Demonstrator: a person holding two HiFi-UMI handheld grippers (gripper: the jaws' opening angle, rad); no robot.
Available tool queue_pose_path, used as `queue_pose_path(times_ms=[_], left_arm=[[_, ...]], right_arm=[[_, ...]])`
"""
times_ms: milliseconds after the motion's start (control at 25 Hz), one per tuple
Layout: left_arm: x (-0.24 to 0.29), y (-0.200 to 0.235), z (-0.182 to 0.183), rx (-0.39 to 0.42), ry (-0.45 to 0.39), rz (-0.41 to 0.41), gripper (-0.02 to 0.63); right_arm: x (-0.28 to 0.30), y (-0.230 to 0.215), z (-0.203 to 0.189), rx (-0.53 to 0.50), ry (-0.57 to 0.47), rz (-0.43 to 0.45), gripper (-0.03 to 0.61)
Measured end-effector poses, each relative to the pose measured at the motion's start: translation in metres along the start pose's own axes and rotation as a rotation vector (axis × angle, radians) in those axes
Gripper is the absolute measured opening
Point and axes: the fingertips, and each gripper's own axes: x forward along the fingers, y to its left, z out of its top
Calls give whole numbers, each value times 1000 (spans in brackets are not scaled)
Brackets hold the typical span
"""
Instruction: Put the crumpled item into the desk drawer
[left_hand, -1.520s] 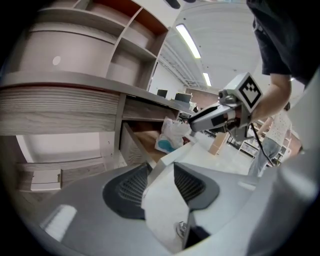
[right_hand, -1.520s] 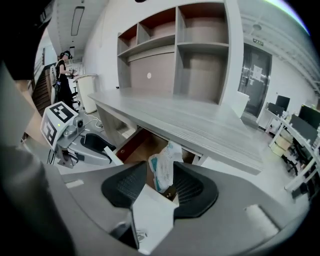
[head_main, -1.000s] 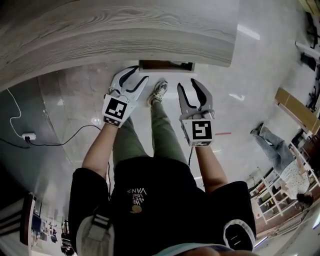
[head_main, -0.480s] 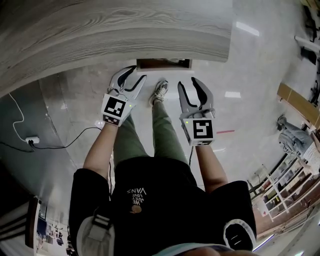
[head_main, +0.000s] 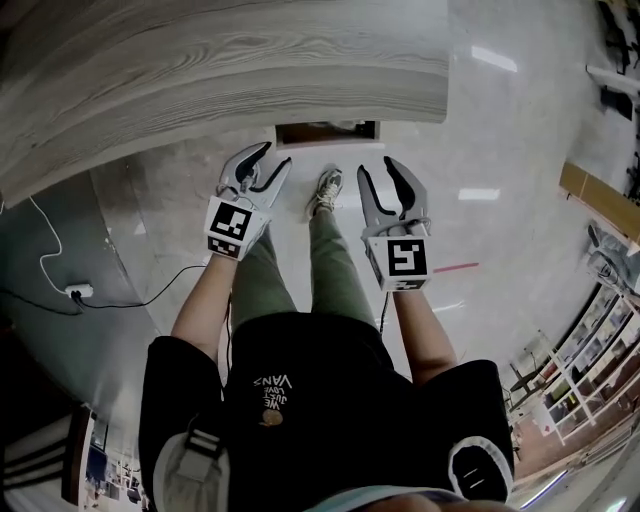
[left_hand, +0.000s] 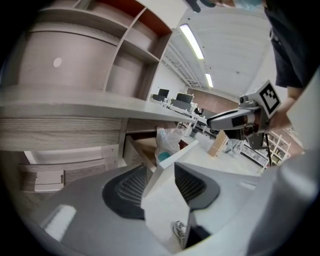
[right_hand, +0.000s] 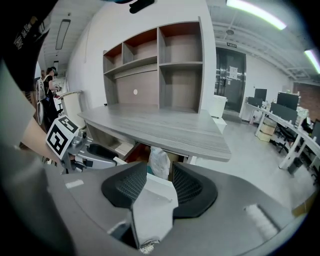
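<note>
Under the grey wood desk (head_main: 220, 80) the drawer (head_main: 325, 133) stands pulled out. Inside it sits a crumpled clear plastic bag (left_hand: 169, 139), also seen as a bag (right_hand: 159, 162) behind the white drawer front (right_hand: 161, 186). A teal object (left_hand: 162, 156) lies beside it. My left gripper (head_main: 272, 158) hangs just below the drawer's left corner, open with nothing between its fingers. My right gripper (head_main: 377, 170) is below the drawer's right end, open with nothing between its fingers. Each looks at the drawer front (left_hand: 172, 161) from close by.
The person's legs and a sneaker (head_main: 320, 190) are between the grippers on the glossy floor. A black cable (head_main: 150, 285) runs to a wall socket (head_main: 78, 293) at the left. Shelving (right_hand: 155, 70) rises on the desk's far side. Office desks (right_hand: 290, 125) stand at the right.
The left gripper has drawn back a little from the drawer's corner. The right gripper has barely moved. The head camera has shifted slightly; both grippers stay open.
</note>
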Motion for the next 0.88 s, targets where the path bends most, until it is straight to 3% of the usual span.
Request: queue_pose_path(times_ms=[400, 800, 880], left_arm=[[-36, -6, 58, 71, -38, -32, 186], [-54, -51, 137, 165, -119, -145, 186], [-60, -61, 147, 175, -130, -163, 186]], right_arm=[[-27, 0, 31, 85, -110, -72, 152], [-73, -3, 64, 139, -219, -184, 149], [-85, -3, 68, 141, -235, -202, 101]])
